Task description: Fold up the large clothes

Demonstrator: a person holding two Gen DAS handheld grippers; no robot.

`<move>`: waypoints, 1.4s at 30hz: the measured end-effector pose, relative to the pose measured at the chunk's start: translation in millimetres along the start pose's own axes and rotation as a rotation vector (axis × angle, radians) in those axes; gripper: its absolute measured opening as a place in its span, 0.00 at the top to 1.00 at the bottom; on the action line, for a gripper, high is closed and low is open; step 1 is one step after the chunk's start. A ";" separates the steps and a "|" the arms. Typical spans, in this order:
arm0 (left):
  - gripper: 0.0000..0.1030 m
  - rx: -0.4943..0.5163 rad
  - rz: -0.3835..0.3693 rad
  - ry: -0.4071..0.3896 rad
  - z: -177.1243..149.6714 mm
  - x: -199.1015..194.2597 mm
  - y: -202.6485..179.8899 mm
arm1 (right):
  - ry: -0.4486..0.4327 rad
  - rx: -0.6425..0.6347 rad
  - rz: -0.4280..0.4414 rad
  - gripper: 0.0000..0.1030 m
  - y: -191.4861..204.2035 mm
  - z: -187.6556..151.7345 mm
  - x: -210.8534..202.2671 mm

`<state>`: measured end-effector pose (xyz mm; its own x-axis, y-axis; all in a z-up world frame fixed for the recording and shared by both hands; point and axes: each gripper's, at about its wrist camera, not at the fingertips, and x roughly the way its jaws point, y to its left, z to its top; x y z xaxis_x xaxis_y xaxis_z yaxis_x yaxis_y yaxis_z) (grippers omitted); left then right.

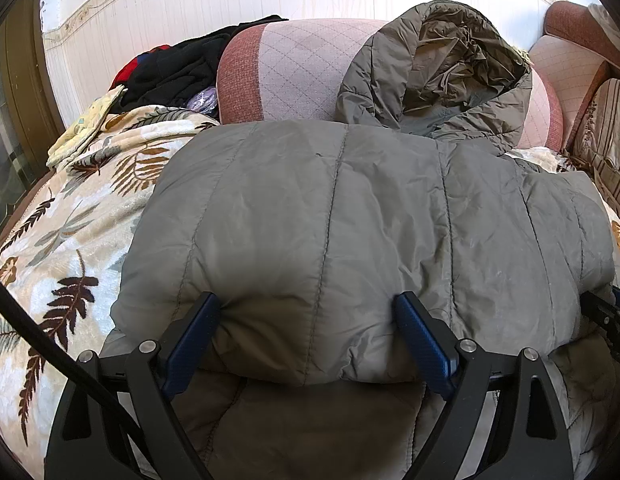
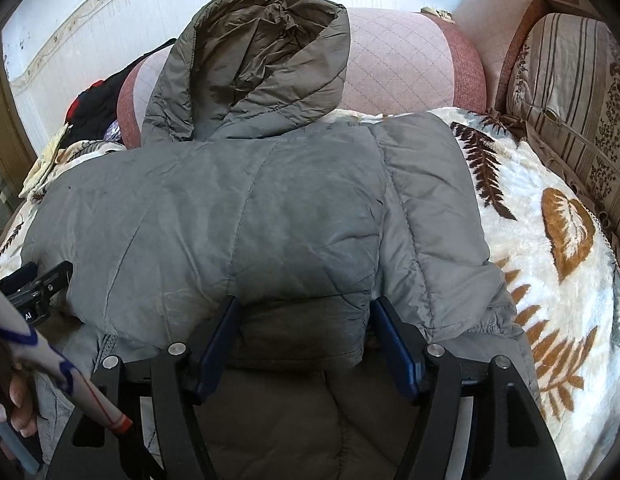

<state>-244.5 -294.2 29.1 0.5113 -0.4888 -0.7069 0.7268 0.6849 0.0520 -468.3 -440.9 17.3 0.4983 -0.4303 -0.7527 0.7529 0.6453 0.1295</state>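
A grey-olive quilted hooded jacket [image 1: 350, 232] lies on a leaf-patterned blanket, its hood [image 1: 442, 64] propped against a pink bolster. Its lower part is doubled up over the body. My left gripper [image 1: 307, 304] is open, its blue fingers [image 1: 197, 332] pressed against the folded edge on either side of a bulge. My right gripper [image 2: 303, 308] is open too, its fingers [image 2: 394, 344] straddling the folded edge of the jacket [image 2: 269, 208] near its right side. The right gripper also shows at the far right of the left wrist view [image 1: 606, 316], and the left gripper at the left of the right wrist view [image 2: 37, 284].
The blanket [image 1: 61, 240] covers a bed or sofa. A pink and rust bolster [image 1: 285, 68] lies at the back. A pile of dark clothes [image 1: 173, 68] sits back left. Striped cushions [image 2: 570, 92] stand at the right. A white wall is behind.
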 end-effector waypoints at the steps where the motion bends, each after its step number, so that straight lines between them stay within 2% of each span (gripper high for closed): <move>1: 0.13 0.000 0.000 0.000 0.2 -0.2 -0.9 | -0.006 0.001 -0.001 0.30 0.1 0.4 -1.9; 5: 0.13 0.000 0.001 0.000 0.3 -0.3 -0.9 | -0.058 0.003 -0.009 0.30 0.4 3.3 -15.4; 9: 0.13 -0.001 0.001 0.000 0.2 0.0 0.0 | -0.151 0.010 -0.036 0.31 -1.4 6.8 -33.1; 13: 0.13 0.001 0.001 0.000 0.2 -0.3 -0.4 | -0.200 0.025 -0.017 0.45 -3.1 10.5 -42.3; 14: 0.13 0.001 0.001 0.000 0.2 -0.3 -0.5 | -0.198 0.017 -0.006 0.53 -1.6 10.5 -41.8; 17: 0.13 0.001 0.001 0.000 0.2 -0.2 -0.4 | -0.166 -0.023 0.030 0.65 7.8 9.0 -35.0; 21: 0.12 0.001 0.001 0.000 0.1 -0.2 -0.4 | -0.135 -0.063 0.048 0.65 16.7 6.2 -26.8; 26: 0.12 0.000 0.008 -0.003 -0.2 0.1 0.3 | -0.057 -0.049 0.052 0.65 14.3 2.3 -8.7; 42: 0.11 0.001 0.010 -0.002 -0.3 0.8 -0.1 | -0.045 -0.059 0.041 0.65 16.0 0.4 -5.6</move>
<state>-244.3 -294.5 28.4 0.5197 -0.4827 -0.7050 0.7219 0.6893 0.0602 -458.9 -428.4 23.8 0.5476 -0.4300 -0.7178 0.7056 0.6983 0.1201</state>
